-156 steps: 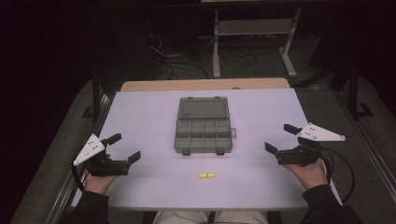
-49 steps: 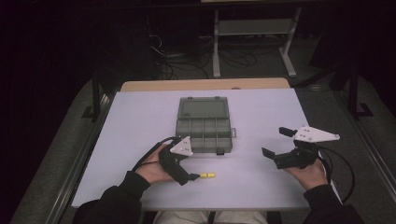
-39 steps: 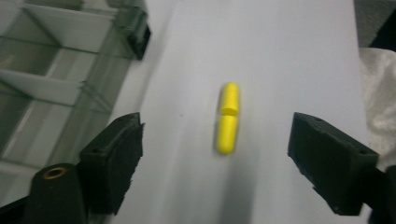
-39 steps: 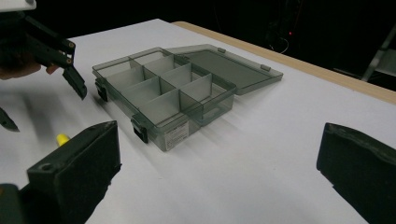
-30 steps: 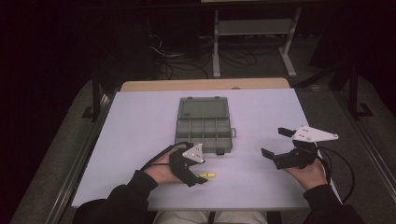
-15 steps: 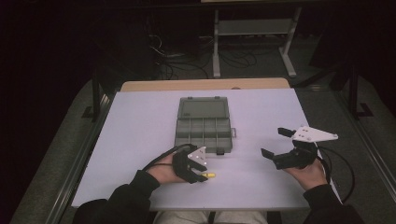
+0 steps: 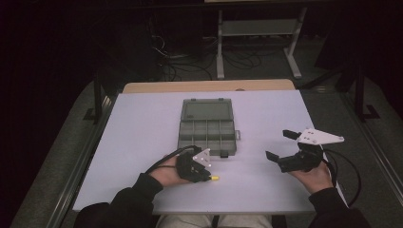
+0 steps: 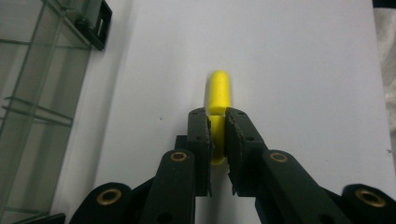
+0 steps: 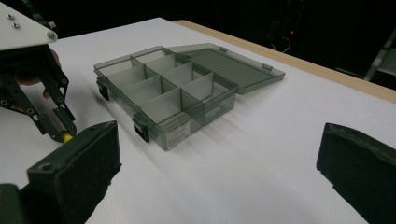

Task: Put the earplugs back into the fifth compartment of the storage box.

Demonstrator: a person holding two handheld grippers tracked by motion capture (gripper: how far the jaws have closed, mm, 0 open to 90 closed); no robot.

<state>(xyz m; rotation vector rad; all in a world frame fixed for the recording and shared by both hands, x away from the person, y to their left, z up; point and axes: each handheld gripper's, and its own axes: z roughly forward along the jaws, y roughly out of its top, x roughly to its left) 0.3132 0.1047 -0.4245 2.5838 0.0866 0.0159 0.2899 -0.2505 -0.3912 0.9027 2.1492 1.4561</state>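
Now the left gripper [image 8: 217,128] pinches the little yellow stick [image 8: 218,93] tight, probably to lift it into the open box [image 7: 207,124] just behind. Over on the right, the right gripper [image 7: 287,148] waits with its jaws wide apart, holding nothing.

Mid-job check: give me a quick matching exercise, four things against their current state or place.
Things:
1. left gripper
2. right gripper
3. small yellow cylinder-shaped piece
4. grey translucent plastic compartment box

States:
A. lid open, lying flat on the table
B. jaws wide apart, holding nothing
C. pinched between two black jaws
D. jaws closed on an object

Pairs: 1-D, 2-B, 3-C, 4-A
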